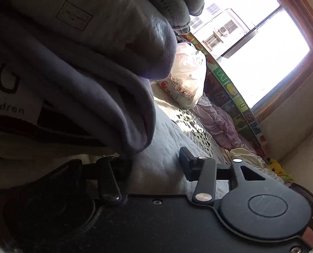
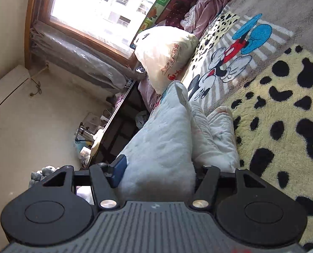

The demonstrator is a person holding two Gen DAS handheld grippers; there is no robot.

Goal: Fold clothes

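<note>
The left gripper point(image 1: 152, 160), jaws wide, touches soft stacked folded clothes point(image 1: 89, 67) on the bed, while the right gripper point(image 2: 158, 168) clamps a thick, light, floppy white quilted garment point(image 2: 167, 139) by its bunched edge.

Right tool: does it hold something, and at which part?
The right tool has a white quilted cloth between its fingers, at a bunched fold near its lower end. Whether it presses firmly cannot be told.
</note>
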